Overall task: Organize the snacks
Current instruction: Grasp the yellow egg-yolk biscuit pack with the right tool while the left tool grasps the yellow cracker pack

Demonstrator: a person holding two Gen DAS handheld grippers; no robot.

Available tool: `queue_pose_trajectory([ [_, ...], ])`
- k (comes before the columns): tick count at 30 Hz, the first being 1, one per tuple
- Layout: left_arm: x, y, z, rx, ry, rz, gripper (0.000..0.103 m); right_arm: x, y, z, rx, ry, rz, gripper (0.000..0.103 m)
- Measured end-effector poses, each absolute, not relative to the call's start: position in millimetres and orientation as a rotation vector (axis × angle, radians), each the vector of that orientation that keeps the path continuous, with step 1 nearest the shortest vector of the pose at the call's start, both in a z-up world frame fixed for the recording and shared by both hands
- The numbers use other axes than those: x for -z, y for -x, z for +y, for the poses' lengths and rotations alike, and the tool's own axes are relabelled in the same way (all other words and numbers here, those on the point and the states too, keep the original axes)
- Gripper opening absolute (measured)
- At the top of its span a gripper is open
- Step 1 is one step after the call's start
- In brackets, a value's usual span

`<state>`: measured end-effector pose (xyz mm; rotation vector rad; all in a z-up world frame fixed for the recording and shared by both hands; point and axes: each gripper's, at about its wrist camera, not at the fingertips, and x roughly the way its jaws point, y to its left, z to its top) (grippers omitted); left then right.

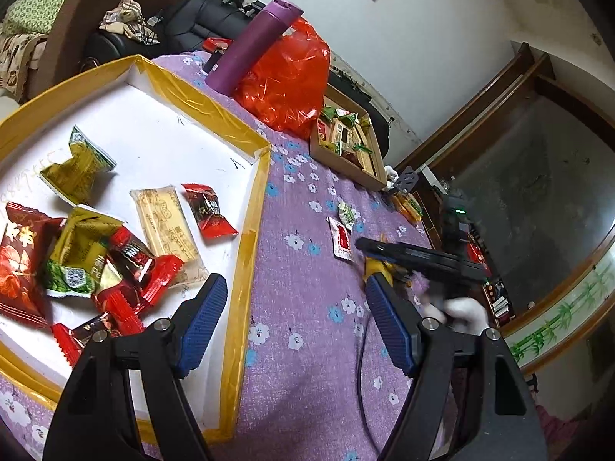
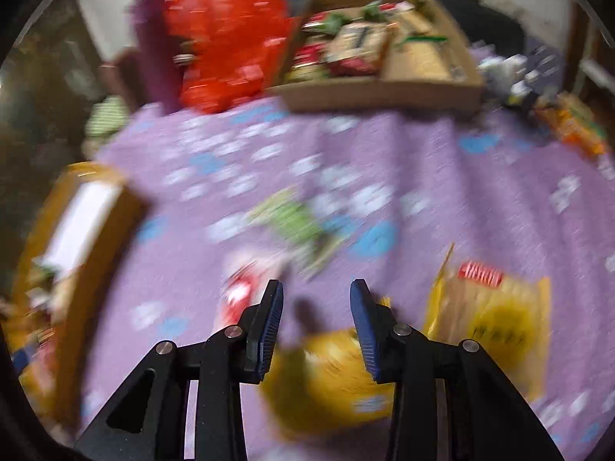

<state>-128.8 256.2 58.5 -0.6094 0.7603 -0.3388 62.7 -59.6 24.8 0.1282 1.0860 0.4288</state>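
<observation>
Surface is covered by a purple tablecloth (image 1: 303, 269) with white and blue flowers. On it: yellow-rimmed white tray (image 1: 251, 207) at left holding wrapped snacks; cardboard box (image 1: 346, 161) of snacks at far side; red plastic bag (image 1: 284, 77) and purple bottle (image 1: 250, 44) beside the box. Loose on the cloth: red-white sachet (image 1: 341, 241), green-white packet (image 1: 347, 213), yellow packet (image 2: 496, 319), yellow wrapped snack (image 2: 326, 384). Right wrist view is motion-blurred.
</observation>
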Motion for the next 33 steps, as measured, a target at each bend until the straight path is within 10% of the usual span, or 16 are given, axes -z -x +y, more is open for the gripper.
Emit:
queue_pose_trajectory([
  [33, -51.6, 122.2, 157.9, 0.425, 0.416, 0.915, 0.075, -23.7, -51.2, -172.8, -0.043, -0.221, 0.947, 0.085],
])
